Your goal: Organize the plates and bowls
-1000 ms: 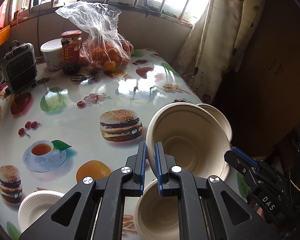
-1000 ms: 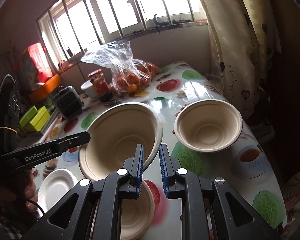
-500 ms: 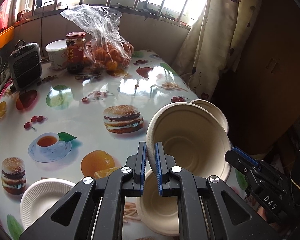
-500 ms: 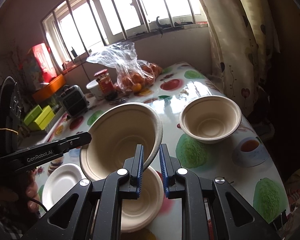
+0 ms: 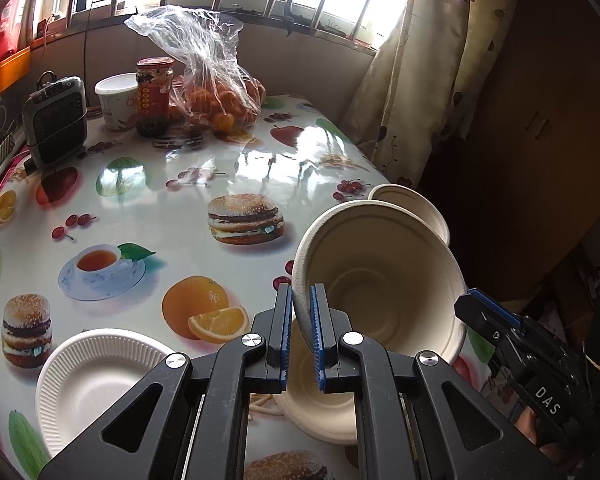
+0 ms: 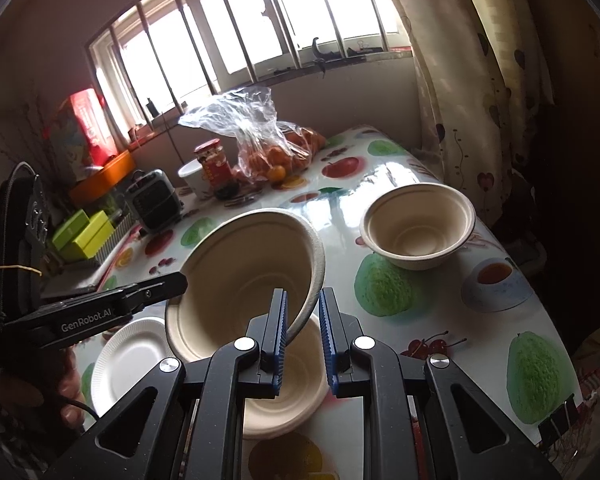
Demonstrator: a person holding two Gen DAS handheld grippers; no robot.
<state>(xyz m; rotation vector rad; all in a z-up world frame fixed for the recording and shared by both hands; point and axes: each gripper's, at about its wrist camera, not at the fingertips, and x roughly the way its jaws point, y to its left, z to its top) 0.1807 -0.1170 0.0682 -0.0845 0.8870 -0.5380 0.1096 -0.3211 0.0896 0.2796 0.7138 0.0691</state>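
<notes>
Our left gripper (image 5: 301, 312) keeps its fingers clamped on the tilted paper bowl's (image 5: 380, 280) rim. Our right gripper (image 6: 302, 312) has spread, releasing the rim between its fingers. The bowl hangs above another bowl (image 6: 296, 392) on the counter (image 5: 172, 208), ready for nesting.

Backlit by the bright window (image 6: 236, 36) — glare on the tablecloth (image 5: 284, 156), dark fisheye-warped corners.

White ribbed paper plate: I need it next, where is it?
The white ribbed paper plate lies lower left in the left wrist view, below the printed orange, left of the left gripper.
</notes>
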